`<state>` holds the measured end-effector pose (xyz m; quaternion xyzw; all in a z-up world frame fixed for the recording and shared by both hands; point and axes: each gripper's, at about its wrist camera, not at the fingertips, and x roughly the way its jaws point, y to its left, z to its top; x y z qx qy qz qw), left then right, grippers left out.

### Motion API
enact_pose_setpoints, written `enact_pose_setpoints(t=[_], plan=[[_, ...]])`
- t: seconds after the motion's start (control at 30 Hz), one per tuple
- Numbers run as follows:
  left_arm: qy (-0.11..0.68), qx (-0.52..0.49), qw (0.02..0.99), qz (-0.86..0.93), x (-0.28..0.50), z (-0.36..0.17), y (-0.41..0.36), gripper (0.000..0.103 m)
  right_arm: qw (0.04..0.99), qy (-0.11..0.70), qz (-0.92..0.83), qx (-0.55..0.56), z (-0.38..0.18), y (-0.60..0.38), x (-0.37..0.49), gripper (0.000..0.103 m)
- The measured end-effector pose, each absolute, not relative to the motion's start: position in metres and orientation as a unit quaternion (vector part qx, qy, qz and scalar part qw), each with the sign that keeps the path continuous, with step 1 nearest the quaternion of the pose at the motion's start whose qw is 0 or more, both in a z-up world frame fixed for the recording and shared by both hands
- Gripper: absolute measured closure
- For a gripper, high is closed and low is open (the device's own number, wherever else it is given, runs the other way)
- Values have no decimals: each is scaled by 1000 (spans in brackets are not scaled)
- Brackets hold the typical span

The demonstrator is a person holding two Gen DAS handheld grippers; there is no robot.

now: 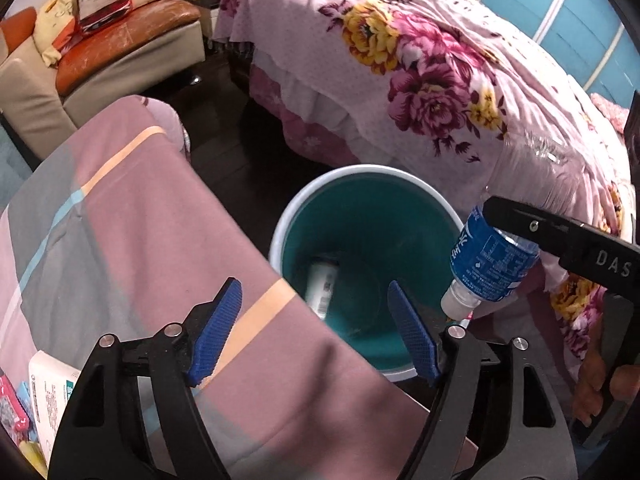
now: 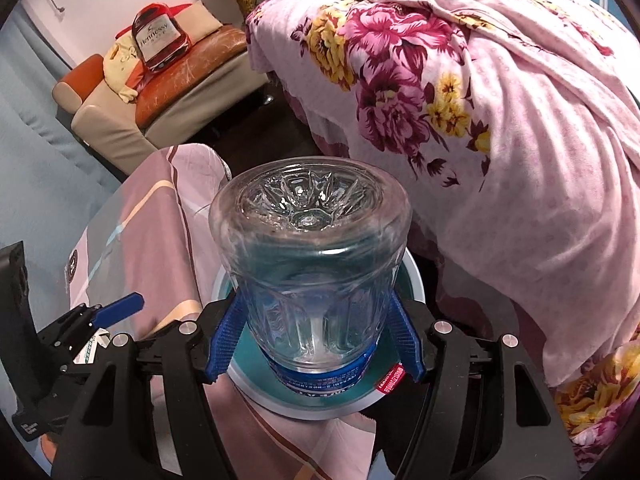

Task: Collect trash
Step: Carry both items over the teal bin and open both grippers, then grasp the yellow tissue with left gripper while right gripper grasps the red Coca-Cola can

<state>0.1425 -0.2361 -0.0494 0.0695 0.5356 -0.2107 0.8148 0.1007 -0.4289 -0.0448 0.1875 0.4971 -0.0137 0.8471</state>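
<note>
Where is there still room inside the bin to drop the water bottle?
The bin is mostly bare: its teal floor is free toward the bed side and in the middle. Only one white tube leans against the wall nearest the striped cloth. The right claw holds the bottle cap-down above the opening.

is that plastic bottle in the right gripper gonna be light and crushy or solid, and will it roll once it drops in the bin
The plastic bottle looks empty and clear, so probably very light. Its thin ribbed wall may dent under the right gripper. Held cap-down over the teal bin, it will likely tip onto its side once dropped.
</note>
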Motion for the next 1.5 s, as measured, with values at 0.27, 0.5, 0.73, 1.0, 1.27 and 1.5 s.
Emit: enact_pose_setpoints(t=[0.27,0.5,0.73,1.0,1.27,1.5], plan=[[522,50,827,-203,140,-38,-217,14,835,520,-13,180,-58,-420,108,40],[520,41,829,-201,133,-31,-201,10,832,525,-14,179,-56,-413,105,28],[512,30,838,-189,120,-21,-177,9,832,523,-20,186,-46,-408,92,22],[498,15,850,-170,94,-4,-136,9,832,526,0,176,-33,-382,68,20],[487,5,862,-141,61,7,-80,8,832,536,42,134,-20,-329,47,20],[483,-11,867,-120,30,7,-28,8,824,555,91,73,-18,-268,24,20]])
